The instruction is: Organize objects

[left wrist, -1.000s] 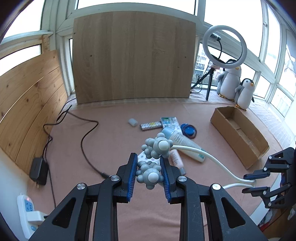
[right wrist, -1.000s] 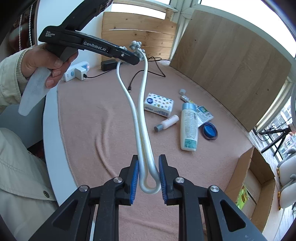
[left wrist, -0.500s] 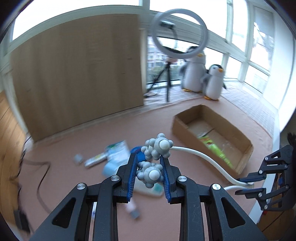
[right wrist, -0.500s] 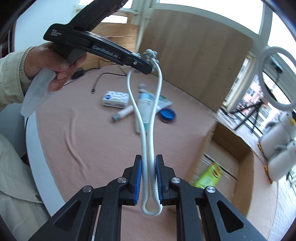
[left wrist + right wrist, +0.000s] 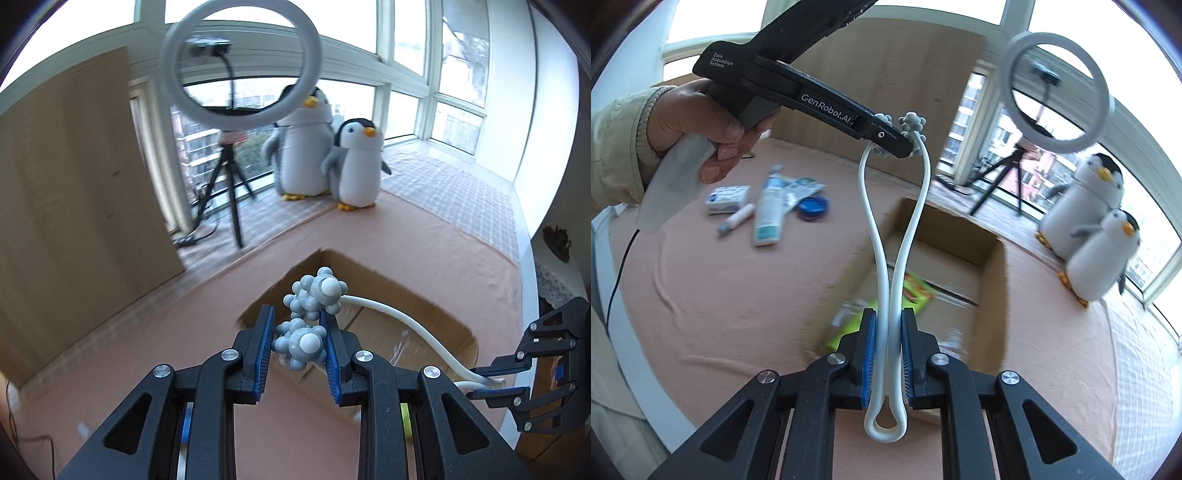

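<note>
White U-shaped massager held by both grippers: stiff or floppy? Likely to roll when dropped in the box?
The massager is probably springy: its arms pinch together in the right gripper and bow apart beyond. Knobbly heads at the left gripper should resist rolling in the cardboard box. Likely light.

In the right wrist view, the left gripper [image 5: 905,144], held up ahead of the jaws, carries white lettering along its black body: "GenRobot.AI" on the side panel and, nearer the handle, "Data Acquisition System" in three small lines. The packages on the worktop beyond it are printed, but the blur leaves nothing there legible. The left wrist view shows no readable text.
</note>
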The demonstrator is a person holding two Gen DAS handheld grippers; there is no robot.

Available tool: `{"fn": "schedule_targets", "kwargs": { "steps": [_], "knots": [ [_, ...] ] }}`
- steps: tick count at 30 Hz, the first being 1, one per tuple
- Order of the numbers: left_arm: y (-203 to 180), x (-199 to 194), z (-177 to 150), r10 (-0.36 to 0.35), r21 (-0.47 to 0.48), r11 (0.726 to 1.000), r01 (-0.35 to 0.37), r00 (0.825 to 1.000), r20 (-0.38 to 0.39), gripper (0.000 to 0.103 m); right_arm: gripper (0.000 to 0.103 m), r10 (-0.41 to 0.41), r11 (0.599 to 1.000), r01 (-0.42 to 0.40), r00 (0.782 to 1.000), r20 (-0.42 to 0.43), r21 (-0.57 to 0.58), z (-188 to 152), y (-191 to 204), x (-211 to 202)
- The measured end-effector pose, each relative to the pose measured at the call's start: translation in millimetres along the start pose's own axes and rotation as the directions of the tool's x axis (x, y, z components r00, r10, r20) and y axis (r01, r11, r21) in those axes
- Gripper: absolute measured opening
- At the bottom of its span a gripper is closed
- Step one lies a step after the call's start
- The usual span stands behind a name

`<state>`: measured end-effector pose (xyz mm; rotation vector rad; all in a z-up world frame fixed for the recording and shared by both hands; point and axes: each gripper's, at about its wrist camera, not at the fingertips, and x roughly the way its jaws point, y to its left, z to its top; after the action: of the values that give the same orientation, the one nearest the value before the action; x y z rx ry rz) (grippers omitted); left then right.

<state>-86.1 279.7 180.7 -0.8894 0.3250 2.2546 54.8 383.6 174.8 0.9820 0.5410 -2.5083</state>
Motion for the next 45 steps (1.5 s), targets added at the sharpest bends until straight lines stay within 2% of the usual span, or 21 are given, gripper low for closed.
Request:
{"fn": "schedule_targets", "kwargs": {
  "steps": [3,4,5,6,7,8,9,13,19,22,25,30,33,35,37,39,41,43,45],
  "knots": [
    [-9.0,24.4,16.4,-0.012,0.015,1.0,0.013,1.0,-0.019,0.031,0.012,-0.054,0.998,0.055,0.998,-0.01,0.037,-3.3,-18.6,6.4],
    [-10.1,34.5,18.8,-0.013,0.017,1.0,0.014,0.998,-0.053,0.045,0.013,-0.101,0.992,0.103,0.994,-0.029,0.071,-5.1,-27.0,12.9],
    [-11.1,45.0,18.3,0.0,0.016,1.0,0.002,0.996,-0.088,0.052,0.015,-0.094,0.991,0.099,0.994,-0.052,0.094,-7.4,-33.0,18.1],
    [-10.6,49.3,17.1,0.018,0.012,1.0,-0.017,0.995,-0.096,0.063,0.025,-0.075,0.991,0.084,0.994,-0.082,0.103,-9.8,-35.7,24.0],
    [-9.7,51.0,14.5,0.041,0.008,0.999,-0.04,0.994,-0.097,0.074,0.039,-0.091,0.991,0.1,0.991,-0.097,0.092,-11.9,-35.4,27.4],
    [-8.1,49.7,9.7,0.066,0.006,0.998,-0.066,0.993,-0.095,0.077,0.045,-0.125,0.988,0.133,0.987,-0.1,0.08,-14.1,-34.1,28.5],
    [-6.1,45.7,5.8,0.082,0.001,0.997,-0.082,0.993,-0.086,0.078,0.049,-0.144,0.985,0.152,0.985,-0.097,0.081,-15.5,-34.2,27.7],
    [14.5,17.8,-16.7,0.104,-0.046,0.993,-0.107,0.992,-0.065,0.082,0.049,-0.141,0.981,0.15,0.987,-0.079,0.125,-15.5,-34.8,20.5],
    [61.8,-34.2,-63.0,0.206,-0.137,0.967,-0.215,0.976,-0.078,0.084,0.05,-0.16,0.971,0.17,0.985,-0.072,0.168,-6.6,-32.9,19.7],
    [85.8,-66.0,-91.6,0.261,-0.207,0.939,-0.274,0.961,-0.089,0.087,0.051,-0.156,0.964,0.165,0.986,-0.059,0.207,-2.8,-33.6,16.8],
    [109.9,-99.4,-125.3,0.317,-0.293,0.895,-0.335,0.942,-0.108,0.087,0.054,-0.166,0.963,0.175,0.984,-0.06,0.206,1.7,-30.3,14.8],
    [136.0,-143.1,-177.0,0.383,-0.393,0.825,-0.407,0.913,-0.143,0.088,0.055,-0.175,0.955,0.181,0.983,-0.046,0.233,12.5,-23.3,9.2],
    [145.9,-163.9,-203.4,0.41,-0.425,0.796,-0.43,0.901,-0.144,0.088,0.055,-0.179,0.96,0.177,0.984,-0.008,0.219,22.8,-6.2,6.5],
    [150.6,-172.3,-216.5,0.409,-0.435,0.785,-0.442,0.896,-0.171,0.088,0.055,-0.141,0.963,0.142,0.99,-0.022,0.227,32.5,11.3,11.5],
    [151.5,-183.1,-226.1,0.429,-0.438,0.778,-0.451,0.89,-0.155,0.088,0.058,-0.086,0.978,0.082,0.996,0.013,0.19,43.0,38.8,18.1],
    [153.3,-193.0,-237.1,0.452,-0.452,0.753,-0.478,0.875,-0.172,0.088,0.058,-0.006,0.989,0.008,1.0,-0.012,0.145,55.1,69.6,39.5],
    [154.5,-208.9,-250.8,0.46,-0.494,0.728,-0.476,0.873,-0.164,0.089,0.059,0.078,0.995,-0.076,0.996,-0.032,0.066,68.7,105.5,63.4],
    [154.6,-219.7,-263.4,0.469,-0.525,0.701,-0.483,0.866,-0.171,0.089,0.061,0.112,0.993,-0.114,0.991,-0.069,-0.014,76.5,133.7,92.9],
    [154.2,-228.2,-277.8,0.47,-0.555,0.676,-0.485,0.864,-0.183,0.089,0.061,0.097,0.993,-0.103,0.989,-0.111,-0.054,78.2,149.0,126.0]
  ]
}}
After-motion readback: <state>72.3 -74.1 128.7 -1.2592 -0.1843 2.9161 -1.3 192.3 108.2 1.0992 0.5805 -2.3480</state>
